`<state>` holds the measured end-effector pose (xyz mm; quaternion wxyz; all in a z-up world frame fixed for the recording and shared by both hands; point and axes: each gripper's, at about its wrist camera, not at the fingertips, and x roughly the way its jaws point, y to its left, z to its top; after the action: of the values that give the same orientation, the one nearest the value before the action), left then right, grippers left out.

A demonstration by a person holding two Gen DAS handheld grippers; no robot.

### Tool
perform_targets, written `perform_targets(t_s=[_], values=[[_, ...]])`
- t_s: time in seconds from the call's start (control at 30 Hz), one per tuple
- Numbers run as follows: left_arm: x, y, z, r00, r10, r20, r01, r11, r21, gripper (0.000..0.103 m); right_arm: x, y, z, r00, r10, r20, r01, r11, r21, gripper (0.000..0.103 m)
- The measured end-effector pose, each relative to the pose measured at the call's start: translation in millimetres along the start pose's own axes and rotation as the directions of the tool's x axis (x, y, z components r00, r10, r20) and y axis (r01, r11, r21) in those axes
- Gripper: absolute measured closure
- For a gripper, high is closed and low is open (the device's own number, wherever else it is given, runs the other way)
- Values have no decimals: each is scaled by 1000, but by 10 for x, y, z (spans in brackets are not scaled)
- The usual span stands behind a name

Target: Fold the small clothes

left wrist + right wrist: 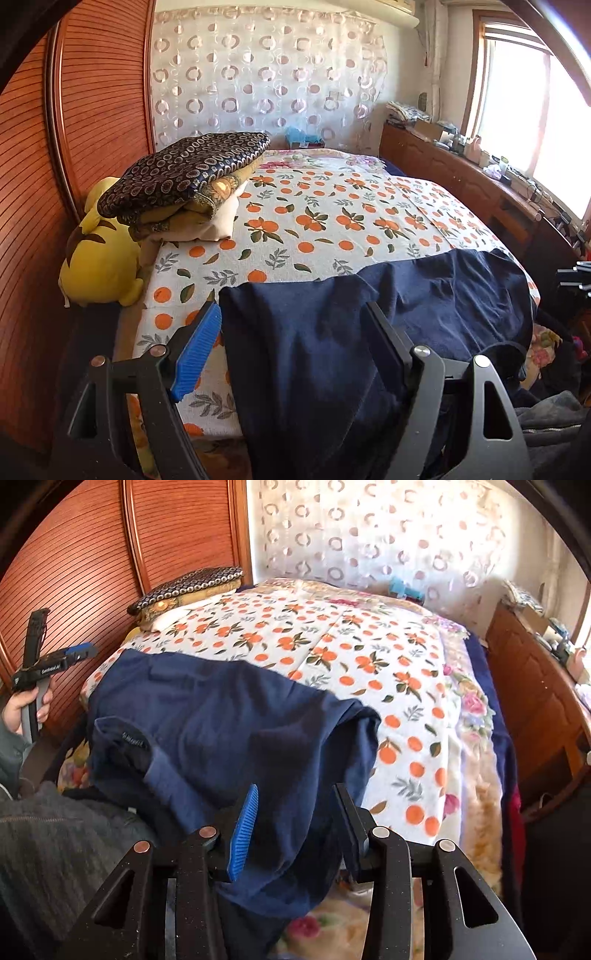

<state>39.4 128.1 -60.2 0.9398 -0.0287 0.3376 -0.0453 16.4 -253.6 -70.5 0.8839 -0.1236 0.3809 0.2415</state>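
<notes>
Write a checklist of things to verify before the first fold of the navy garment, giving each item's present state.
1. Dark navy fabric garment lies on the orange-print bed cover: ok.
2. Garment spread flat: not ok, wrinkled, its near edge hanging over the bed's edge.
3. Left gripper open: ok.
4. Right gripper open: ok.
5. Either gripper holding cloth: not ok.
6. Folded patterned bedding stack apart from garment: ok.

Bed (325,221): covered by an orange-print sheet.
Near edge: navy garment (369,332), rumpled, partly hanging over.
Far left corner: folded quilts (184,177).
Beside them: yellow plush toy (99,254).
</notes>
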Motion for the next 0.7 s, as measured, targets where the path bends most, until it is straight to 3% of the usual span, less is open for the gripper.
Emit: perform_targets(t_s=[0.1, 0.27, 0.47, 0.7], values=[[52, -17, -12, 1000, 3, -11, -3, 1000, 10, 25, 47, -25, 28, 1000, -11, 8, 11, 1000, -4, 59], [191, 6, 57, 1000, 15, -18, -15, 1000, 16, 25, 290, -45, 131, 996, -68, 60, 69, 998, -13, 36], [459, 83, 159, 998, 24, -55, -24, 1000, 9, 25, 785, -110, 297, 993, -86, 85, 84, 996, 26, 34], [788, 185, 97, 991, 40, -129, -43, 999, -18, 25, 1290, -371, 412, 994, -112, 8, 111, 989, 99, 34]])
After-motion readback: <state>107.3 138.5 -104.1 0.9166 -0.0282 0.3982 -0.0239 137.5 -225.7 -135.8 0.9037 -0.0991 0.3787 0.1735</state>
